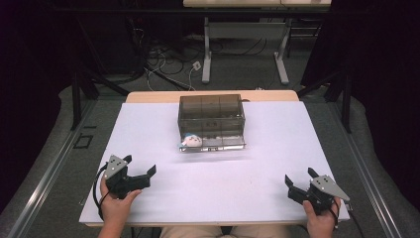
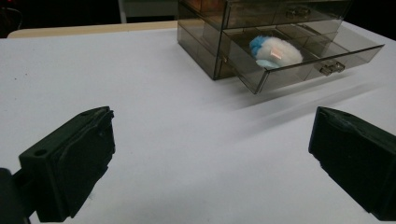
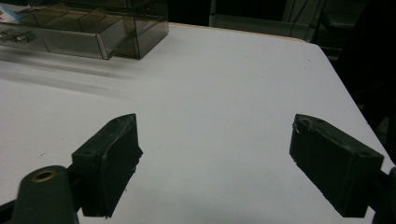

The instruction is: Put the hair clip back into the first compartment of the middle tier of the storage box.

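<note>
resting low at the table's (image 1: 148,119) near corners, left gripper (image 1: 140,166) and right gripper (image 1: 298,177) hold fingers released, grasping nothing.

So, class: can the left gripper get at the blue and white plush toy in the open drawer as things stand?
Probably yes. The left gripper stands open, the drawer is pulled out with the plush toy uncovered from above, and bare table lies between them.

drawer unit (image 1: 211,116): tabletop (image 1: 247,183) rear centre | plush toy (image 1: 191,140): in open bottom drawer (image 1: 213,143), left end | claws: near corners
</note>
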The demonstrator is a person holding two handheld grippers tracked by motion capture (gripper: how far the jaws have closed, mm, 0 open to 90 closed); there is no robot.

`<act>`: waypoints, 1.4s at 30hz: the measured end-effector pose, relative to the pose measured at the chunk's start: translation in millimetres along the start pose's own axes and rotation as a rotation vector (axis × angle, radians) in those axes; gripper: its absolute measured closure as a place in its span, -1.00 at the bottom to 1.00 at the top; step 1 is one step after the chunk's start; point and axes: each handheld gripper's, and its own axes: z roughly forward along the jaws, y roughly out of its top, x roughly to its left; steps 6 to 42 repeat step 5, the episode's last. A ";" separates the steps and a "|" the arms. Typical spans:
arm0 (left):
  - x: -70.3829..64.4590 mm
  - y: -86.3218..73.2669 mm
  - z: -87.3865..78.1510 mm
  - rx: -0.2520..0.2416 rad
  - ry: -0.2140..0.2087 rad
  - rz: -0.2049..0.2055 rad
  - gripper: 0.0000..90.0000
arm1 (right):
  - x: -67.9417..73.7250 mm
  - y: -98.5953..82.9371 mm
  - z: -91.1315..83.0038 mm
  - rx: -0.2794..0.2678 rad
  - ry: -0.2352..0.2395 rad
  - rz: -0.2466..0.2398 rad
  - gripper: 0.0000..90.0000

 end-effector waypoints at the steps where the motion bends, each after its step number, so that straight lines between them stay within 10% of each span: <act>1: -0.1 -0.2 0.3 0.003 0.001 0.001 -0.99 | 0.2 0.1 0.1 -0.001 0.002 -0.001 -0.66; 42: -0.5 -0.4 1.1 0.010 0.001 0.002 -0.99 | 0.5 0.3 0.2 0.003 0.007 -0.001 -0.66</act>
